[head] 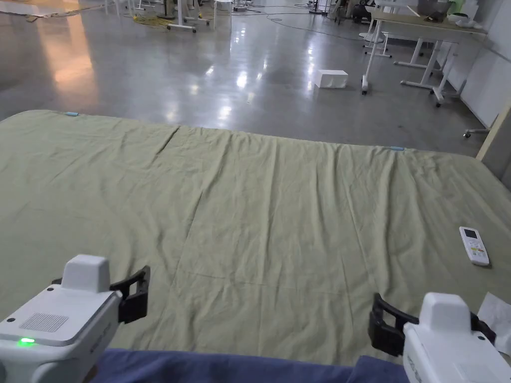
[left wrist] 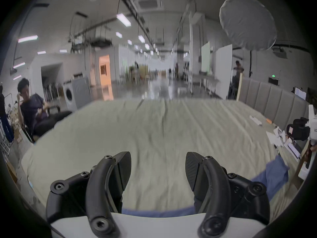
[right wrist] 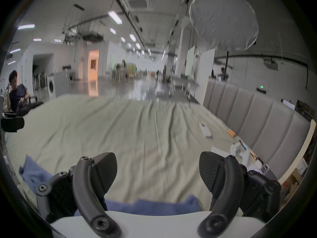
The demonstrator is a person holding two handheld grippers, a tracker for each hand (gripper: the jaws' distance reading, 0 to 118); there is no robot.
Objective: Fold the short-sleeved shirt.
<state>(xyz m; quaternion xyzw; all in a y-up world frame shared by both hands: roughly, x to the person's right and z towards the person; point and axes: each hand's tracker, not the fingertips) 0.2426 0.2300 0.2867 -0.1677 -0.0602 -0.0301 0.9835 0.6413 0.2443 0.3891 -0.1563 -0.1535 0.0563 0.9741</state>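
Bedsheet point(head: 279, 209), pale green and creased, spread over a wide bed that serves as the work surface. The blue shirt point(head: 219, 368) lies bunched along the near edge of the sheet, directly below and between the two grippers; in the left gripper view it point(left wrist: 272, 174) runs to the right of the jaws and under them, and in the right gripper view it point(right wrist: 151, 205) crosses beneath the jaws and rises in a lump at the left. No box, basket or other container stands on the bed. A white remote control point(head: 474, 245) rests flat on the sheet at the right, well apart from the shirt; a white sheet of paper point(head: 496, 311) lies near the right gripper, and small items are scattered along the padded grey headboard point(right wrist: 253, 114) on the right. The left gripper point(left wrist: 158, 172) is held low over the near left part of the bed, pointing toward the far side, its jaws set wide apart with nothing between them. The right gripper point(right wrist: 158, 170) is held level with it at the near right, likewise pointing far, jaws wide and empty. Neither gripper touches the shirt. On the glossy floor beyond the bed stand a small white box point(head: 331, 79) and a desk point(head: 424, 30) on white legs. A seated person point(left wrist: 32, 107) is visible at the far left.
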